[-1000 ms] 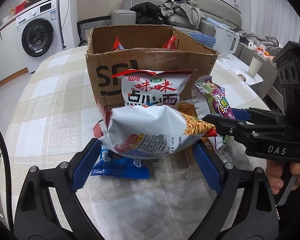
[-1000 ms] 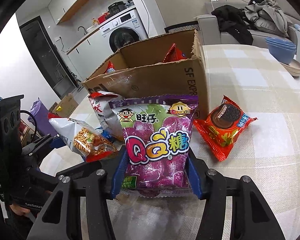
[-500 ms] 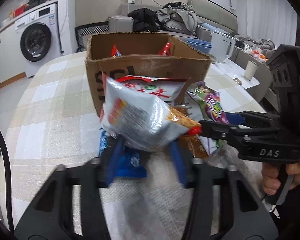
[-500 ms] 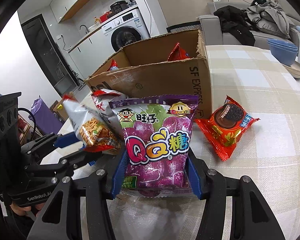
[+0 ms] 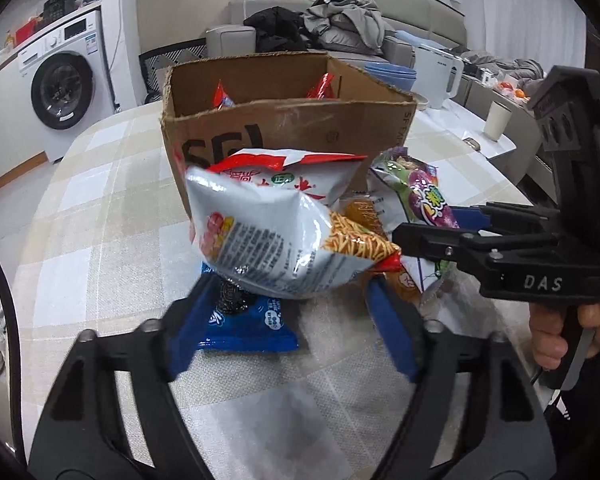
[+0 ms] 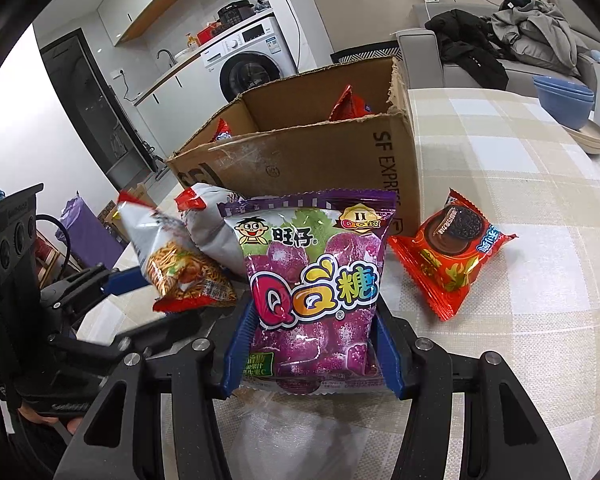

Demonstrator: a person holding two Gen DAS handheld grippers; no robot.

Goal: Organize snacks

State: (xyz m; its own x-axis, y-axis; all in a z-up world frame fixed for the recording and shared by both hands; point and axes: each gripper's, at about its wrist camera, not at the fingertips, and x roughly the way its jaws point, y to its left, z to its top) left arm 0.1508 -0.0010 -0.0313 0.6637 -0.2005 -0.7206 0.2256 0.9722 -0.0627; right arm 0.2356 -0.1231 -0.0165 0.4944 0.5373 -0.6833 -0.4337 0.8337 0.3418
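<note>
Left gripper (image 5: 288, 312): jaws opening, noodle-snack bag (image 5: 284, 240) between them, pads off it. Right gripper (image 6: 312, 344) clamped on purple candy bag (image 6: 312, 280). Cardboard box (image 5: 300, 128) just ahead. Advice: re-grip bag mid-body, lift over rim, then release.

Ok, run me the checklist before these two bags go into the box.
1. Right gripper shut on the purple candy bag: ok.
2. Left gripper gripping the noodle snack bag: not ok; its fingers are opening and the bag between them looks loose.
3. Cardboard box upright, top open: ok.
4. Room inside the box: ok, only two packets peek out.
5. Every snack boxed: not ok; the orange cookie packet and blue packet lie on the table.
</note>
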